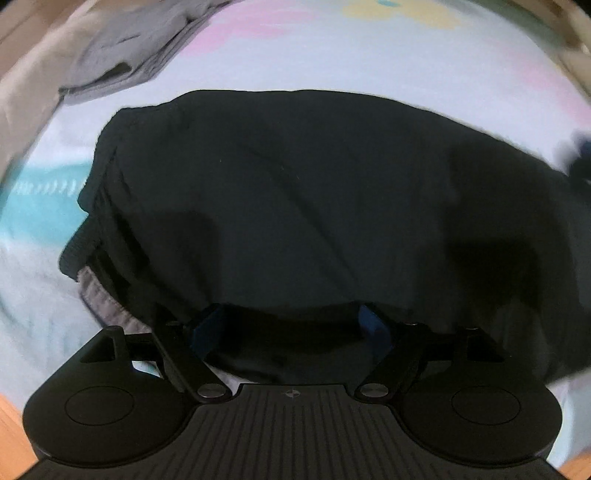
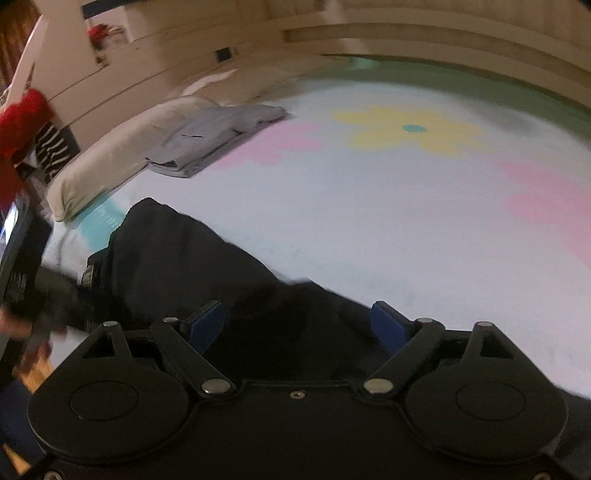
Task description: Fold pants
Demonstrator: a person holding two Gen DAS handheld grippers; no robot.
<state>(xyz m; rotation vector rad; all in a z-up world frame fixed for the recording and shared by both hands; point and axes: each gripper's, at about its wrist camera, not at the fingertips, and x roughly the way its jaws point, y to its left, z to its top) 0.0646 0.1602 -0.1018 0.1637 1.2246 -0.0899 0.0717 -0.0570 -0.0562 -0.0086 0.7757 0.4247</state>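
The black pants (image 1: 295,206) lie folded in a broad bundle on the bed sheet (image 1: 332,62), with the waistband and its grey lining (image 1: 96,295) at the left end. My left gripper (image 1: 290,328) points steeply down over the bundle's near edge. Its blue pads (image 1: 207,332) stand wide apart, with dark cloth lying loose between them. In the right wrist view the pants (image 2: 192,258) run from the left to the bottom middle. My right gripper (image 2: 295,325) is open above their near part, and its pads (image 2: 388,325) press on nothing.
A folded grey garment (image 2: 218,136) lies at the far left of the bed next to a cream pillow (image 2: 110,162). The pale sheet with its yellow flower (image 2: 410,129) stretches to the right. Wooden walls (image 2: 406,29) line the far side. A blurred hand (image 2: 18,328) is at the left edge.
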